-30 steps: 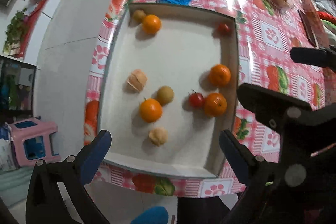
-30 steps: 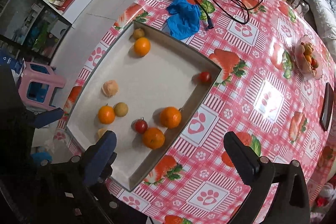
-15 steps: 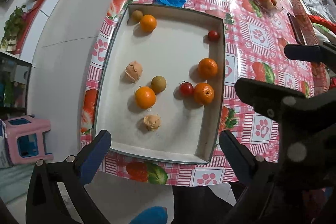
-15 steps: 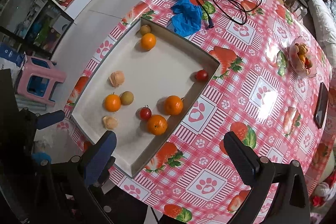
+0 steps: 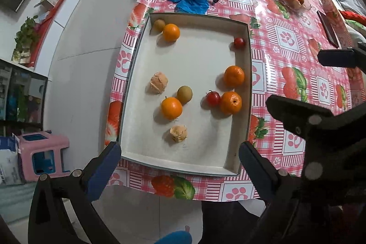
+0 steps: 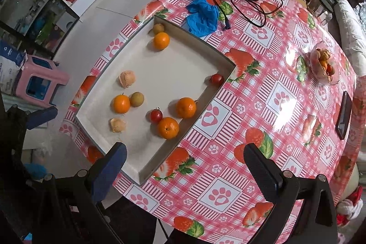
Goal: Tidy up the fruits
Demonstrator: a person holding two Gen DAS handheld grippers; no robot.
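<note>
Hovering high off the tray's (image 5: pixel 238 166) near edge, left gripper (image 5: pixel 179 158) and right gripper (image 6: pixel 185 160) both spread empty, fruit ahead, left nearer.

The scene is lit well from above. White glare is seen on the shiny tablecloth (image 6: pixel 281 104), most of all in the right wrist view. Short soft shadows are cast by the fruits onto the pale tray (image 5: pixel 201 56), to the left of each fruit. The middle of both pictures is sharp. Straight lines are bent into curves near the edges, and the corners are cut off in black. The floor at the left looks a bit dimmer.
</note>
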